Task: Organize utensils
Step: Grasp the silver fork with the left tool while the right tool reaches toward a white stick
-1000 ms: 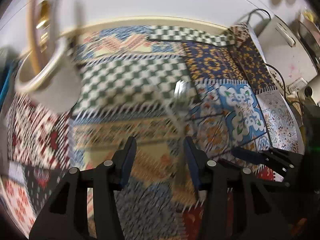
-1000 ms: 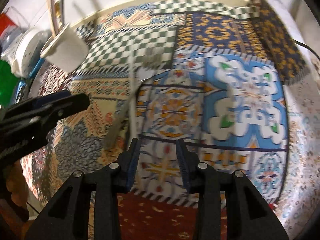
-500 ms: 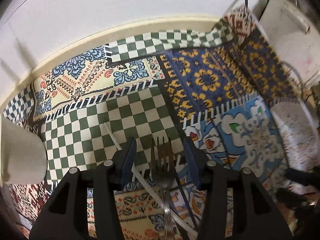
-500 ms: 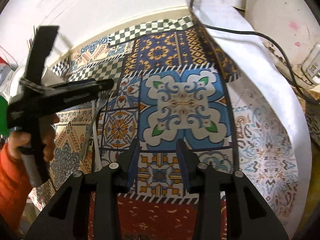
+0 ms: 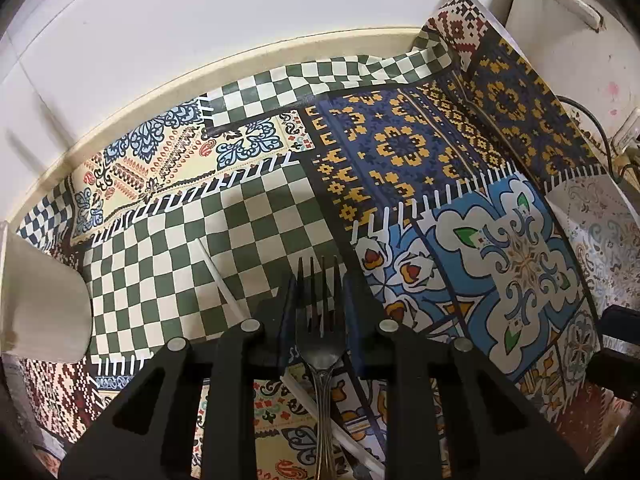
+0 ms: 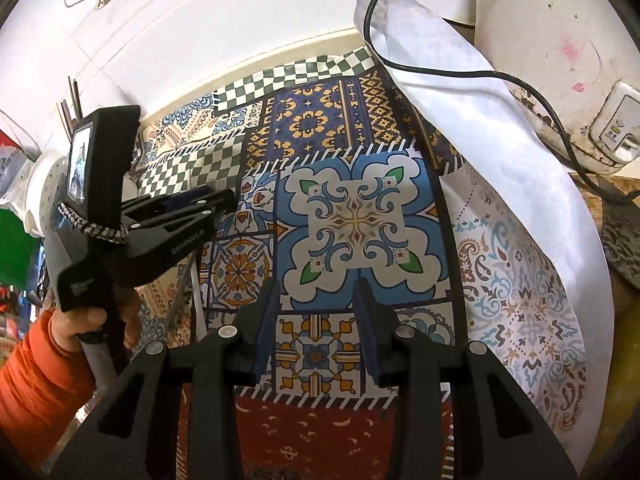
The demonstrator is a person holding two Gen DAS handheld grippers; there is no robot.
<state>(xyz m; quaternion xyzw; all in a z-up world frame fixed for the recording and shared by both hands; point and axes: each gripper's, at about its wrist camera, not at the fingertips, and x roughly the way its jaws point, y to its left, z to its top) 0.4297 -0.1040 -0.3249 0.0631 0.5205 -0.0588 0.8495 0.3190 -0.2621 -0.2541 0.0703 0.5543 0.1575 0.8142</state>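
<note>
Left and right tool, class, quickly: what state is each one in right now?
Left tool: jaws have just been closing, now shut on the fork, which lies on the patterned cloth.
Right tool: open, nothing between its jaws.

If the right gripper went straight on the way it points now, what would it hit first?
Probably just the patterned mat: nothing lies between or ahead of the right gripper's open fingers. The fork sits off at the left gripper.
</note>
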